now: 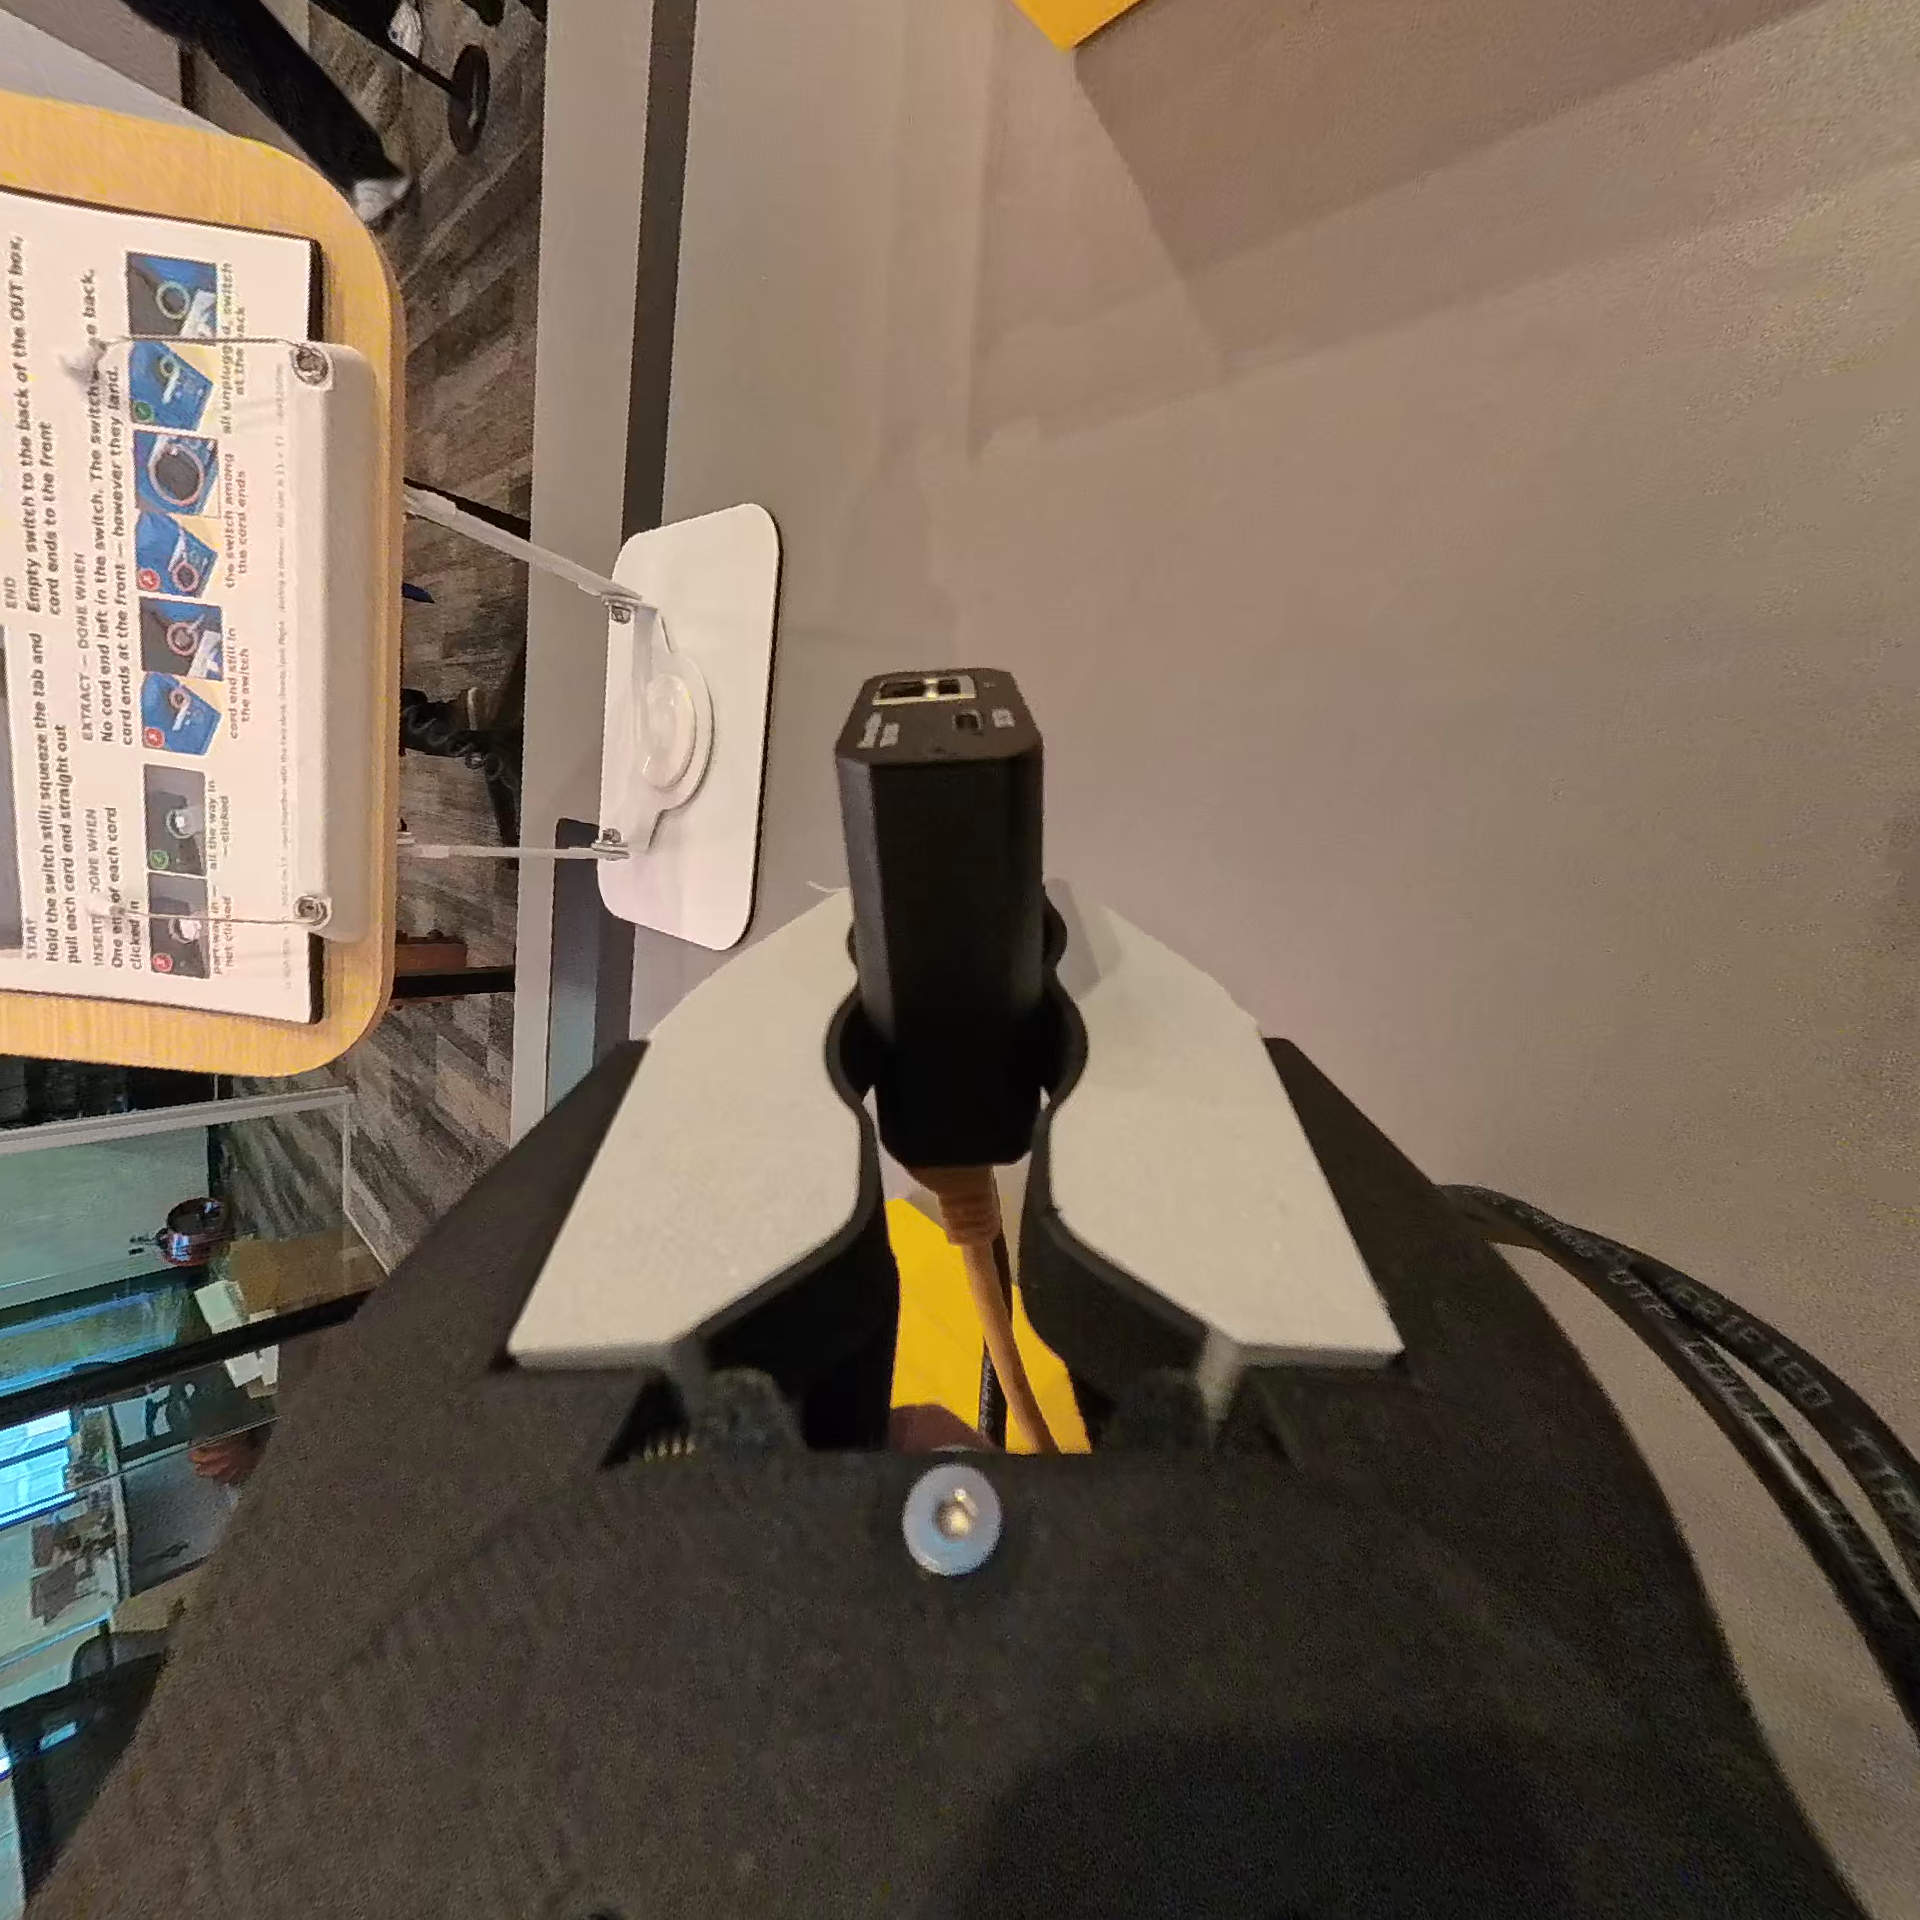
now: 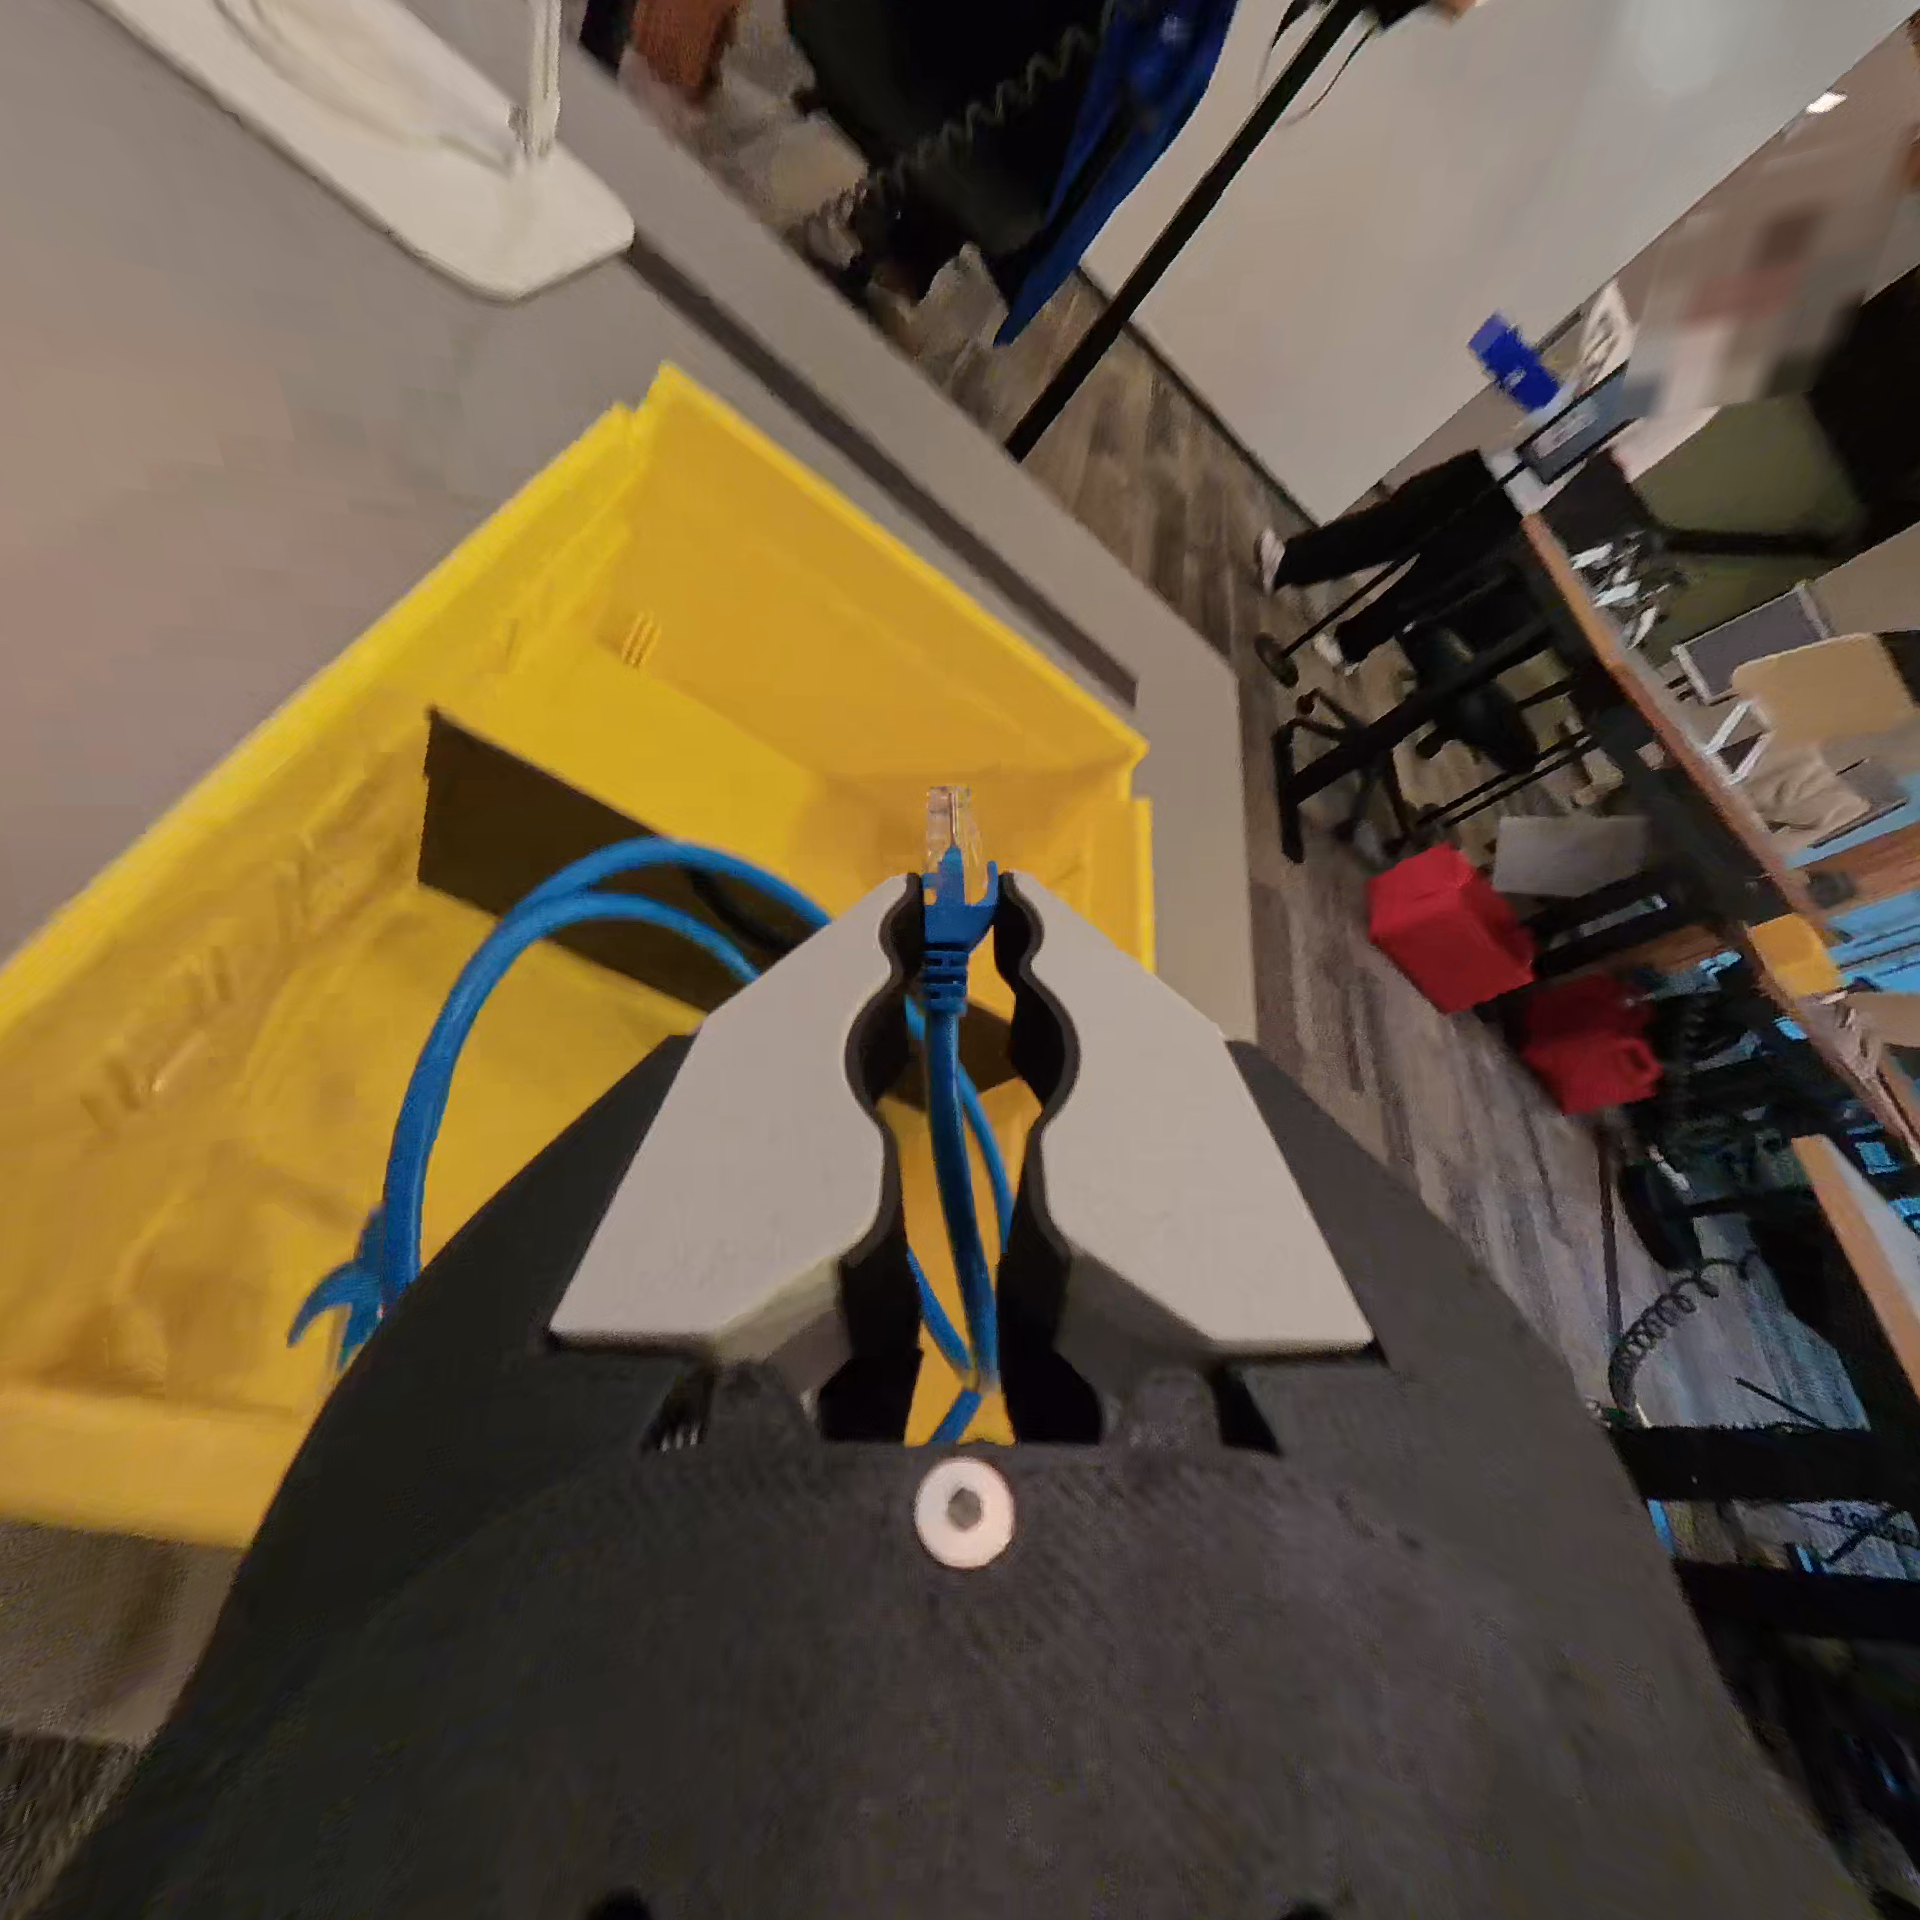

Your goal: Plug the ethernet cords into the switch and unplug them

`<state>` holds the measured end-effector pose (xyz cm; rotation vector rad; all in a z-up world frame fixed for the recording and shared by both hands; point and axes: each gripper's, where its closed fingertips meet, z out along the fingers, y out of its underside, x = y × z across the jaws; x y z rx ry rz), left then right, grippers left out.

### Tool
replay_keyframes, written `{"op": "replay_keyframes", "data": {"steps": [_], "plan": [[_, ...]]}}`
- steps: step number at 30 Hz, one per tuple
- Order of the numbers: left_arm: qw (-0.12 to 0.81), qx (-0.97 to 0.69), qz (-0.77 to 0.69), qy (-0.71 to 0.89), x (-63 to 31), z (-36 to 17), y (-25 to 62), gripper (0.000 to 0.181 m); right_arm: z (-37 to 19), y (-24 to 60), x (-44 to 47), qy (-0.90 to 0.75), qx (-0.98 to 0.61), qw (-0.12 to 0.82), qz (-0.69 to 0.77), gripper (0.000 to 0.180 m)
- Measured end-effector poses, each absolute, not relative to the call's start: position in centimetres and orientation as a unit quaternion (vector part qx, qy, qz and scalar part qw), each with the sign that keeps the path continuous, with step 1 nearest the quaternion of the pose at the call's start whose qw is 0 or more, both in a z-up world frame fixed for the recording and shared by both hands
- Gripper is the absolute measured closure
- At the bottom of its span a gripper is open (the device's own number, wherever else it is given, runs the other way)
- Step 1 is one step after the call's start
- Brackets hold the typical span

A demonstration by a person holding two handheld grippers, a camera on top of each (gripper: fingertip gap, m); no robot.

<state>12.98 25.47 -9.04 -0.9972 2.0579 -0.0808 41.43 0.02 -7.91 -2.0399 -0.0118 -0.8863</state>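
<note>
Left hand-held gripper (image 1: 951, 997): clamped on black switch (image 1: 940, 894), raised above the counter (image 1: 1455, 623); tan cord (image 1: 992, 1320) plugged at its rear. Right hand-held gripper (image 2: 956, 894): pinched on blue cord (image 2: 951, 1091) behind its plug, above yellow bin (image 2: 727, 582).

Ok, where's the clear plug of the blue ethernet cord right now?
In the right wrist view, the clear plug sticks out past the right gripper, whose fingers are shut on the blue ethernet cord, above the open yellow plastic bin.

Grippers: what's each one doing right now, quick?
Left gripper: shut on the black switch.
Right gripper: shut on the blue cord, by its plug.
</note>
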Motion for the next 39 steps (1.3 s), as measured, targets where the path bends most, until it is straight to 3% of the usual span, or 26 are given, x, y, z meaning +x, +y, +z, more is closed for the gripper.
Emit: {"op": "replay_keyframes", "data": {"steps": [5, 12, 20, 23, 28, 34, 39], "plan": [[0.413, -0.394, -0.03, 0.821, 13.2, -9.3, 25.2, 0.155, -10.9, 0.8, 42.4, -0.014, -0.846, 0.424, -0.323, 0.169], [0.418, -0.394, -0.032, 0.818, 13.1, -9.0, 25.4, 0.155, -2.9, 3.2, 42.4, -0.003, -0.783, 0.547, -0.296, 0.168], [0.412, -0.391, -0.03, 0.823, 12.8, -9.4, 25.3, 0.155, -13.7, 1.4, 40.2, -0.086, -0.918, 0.338, -0.192, 0.167], [0.41, -0.389, -0.03, 0.825, 13.0, -9.6, 25.1, 0.155, -17.3, -0.3, 39.7, -0.115, -0.951, 0.233, -0.167, 0.15], [0.413, -0.389, -0.03, 0.823, 13.1, -9.3, 25.0, 0.155, -16.2, -1.1, 39.0, -0.141, -0.959, 0.193, -0.152, 0.115], [0.418, -0.394, -0.054, 0.817, 13.3, -8.7, 25.1, 0.155, -10.5, -1.3, 38.1, -0.144, -0.944, 0.241, -0.172, 0.111], [0.42, -0.391, -0.053, 0.817, 13.1, -8.5, 25.2, 0.155, -11.6, -3.4, 37.2, -0.141, -0.961, 0.197, -0.136, 0.115]]}}
